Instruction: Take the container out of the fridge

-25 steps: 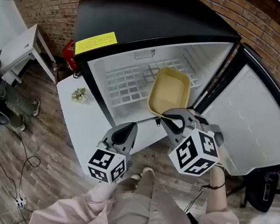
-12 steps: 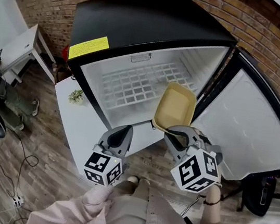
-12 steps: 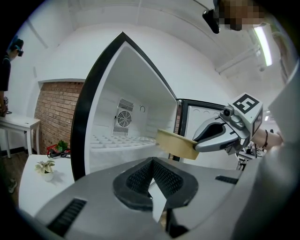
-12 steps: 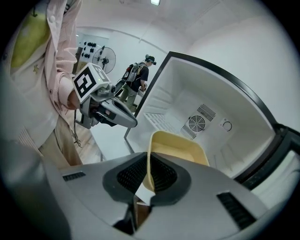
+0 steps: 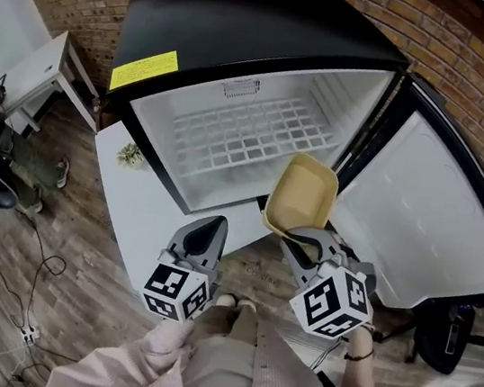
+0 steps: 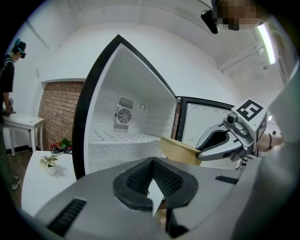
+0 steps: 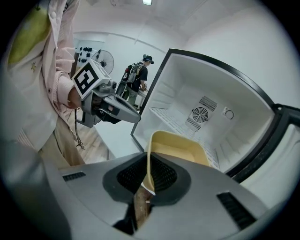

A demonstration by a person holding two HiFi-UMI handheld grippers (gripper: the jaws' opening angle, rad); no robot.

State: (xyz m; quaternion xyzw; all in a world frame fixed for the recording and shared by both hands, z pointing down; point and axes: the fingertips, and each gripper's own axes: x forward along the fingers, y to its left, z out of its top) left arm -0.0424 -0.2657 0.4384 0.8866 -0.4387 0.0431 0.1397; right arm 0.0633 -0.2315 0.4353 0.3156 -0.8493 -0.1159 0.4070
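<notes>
**Right gripper [image 7: 147,176] clamps container rim**

Its fingers pinch the near rim of the shallow pale-yellow rectangular plastic container [image 7: 180,150], tilted. Past the fingertips lie the open black fridge [image 5: 250,25] with its empty white wire shelf [image 5: 242,138]. Beside it, the left gripper [image 6: 152,176] has its fingers pressed together on nothing.

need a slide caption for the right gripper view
Right tool clamps the yellow container by its rim, open fridge behind.

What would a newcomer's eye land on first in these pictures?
The pale yellow container, pinched by its rim in the right gripper, at the mouth of the open black fridge. Next, its white door, swung wide at the right. The left gripper hovers shut and empty, lower left of the container.
</notes>
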